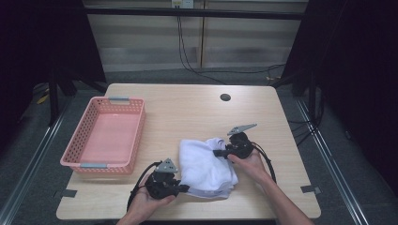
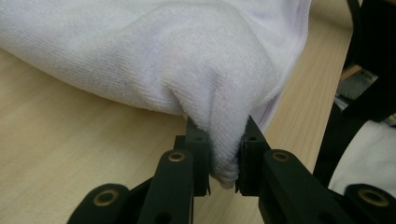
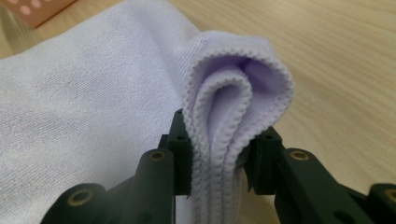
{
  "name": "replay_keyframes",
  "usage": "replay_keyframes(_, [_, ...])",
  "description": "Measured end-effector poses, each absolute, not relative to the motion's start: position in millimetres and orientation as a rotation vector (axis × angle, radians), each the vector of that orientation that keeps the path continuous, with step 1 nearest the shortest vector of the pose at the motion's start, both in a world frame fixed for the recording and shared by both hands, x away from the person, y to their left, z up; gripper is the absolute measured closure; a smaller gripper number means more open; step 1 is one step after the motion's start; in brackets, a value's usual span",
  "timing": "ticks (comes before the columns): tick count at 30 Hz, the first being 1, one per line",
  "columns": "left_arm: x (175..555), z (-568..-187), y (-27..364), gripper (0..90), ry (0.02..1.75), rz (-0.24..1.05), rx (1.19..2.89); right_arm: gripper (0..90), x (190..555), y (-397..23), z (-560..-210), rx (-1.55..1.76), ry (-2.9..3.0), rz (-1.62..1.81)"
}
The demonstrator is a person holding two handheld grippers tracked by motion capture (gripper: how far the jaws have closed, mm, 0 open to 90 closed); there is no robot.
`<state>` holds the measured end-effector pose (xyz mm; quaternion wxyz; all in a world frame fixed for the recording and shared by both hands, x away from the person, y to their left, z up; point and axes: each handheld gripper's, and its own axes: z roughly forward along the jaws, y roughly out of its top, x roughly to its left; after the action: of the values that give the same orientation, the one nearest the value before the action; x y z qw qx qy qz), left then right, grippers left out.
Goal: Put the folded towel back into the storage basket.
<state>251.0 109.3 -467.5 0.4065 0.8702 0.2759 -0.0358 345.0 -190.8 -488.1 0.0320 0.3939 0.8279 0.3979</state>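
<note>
A white towel [image 1: 206, 164] lies crumpled at the lower centre of the high view, on the wooden table [image 1: 187, 110]. My left gripper [image 1: 184, 188] sits at the towel's lower left edge; in the left gripper view its 2 jaws pinch a fold of terry cloth [image 2: 224, 158] tight between them. My right gripper [image 1: 217, 153] meets the towel's right side, its jaws clamped on a doubled hem [image 3: 224, 154] that bulges upward in a loop. A pink basket [image 1: 89, 159] stands at left, well apart from the towel.
</note>
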Motion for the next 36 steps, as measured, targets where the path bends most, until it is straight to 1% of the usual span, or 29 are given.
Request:
replay_keyframes(6, [259.1, -460.0, 113.4, 79.1, 0.7, -0.079, 2.157, 67.8, 353.2, -193.2, -479.4, 1.236, 2.533, 1.255])
replay_keyframes(16, [267.7, -442.9, 119.7, 78.9, 0.693, -0.057, 2.109, 67.9, 366.2, -193.7, -458.0, 1.185, 2.507, 1.307])
replay_keyframes(23, [268.7, -430.7, 129.0, 78.9, 0.696, -0.032, 2.047, 68.0, 369.4, -188.8, -443.0, 1.162, 2.489, 1.333])
replay_keyframes(30, [271.5, -420.4, 139.7, 79.1, 0.702, -0.005, 2.025, 68.4, 376.4, -179.9, -435.2, 1.148, 2.498, 1.351])
replay_keyframes(36, [271.0, -412.4, 153.6, 79.2, 0.725, 0.024, 1.992, 68.4, 382.1, -168.6, -420.1, 1.104, 2.496, 1.37])
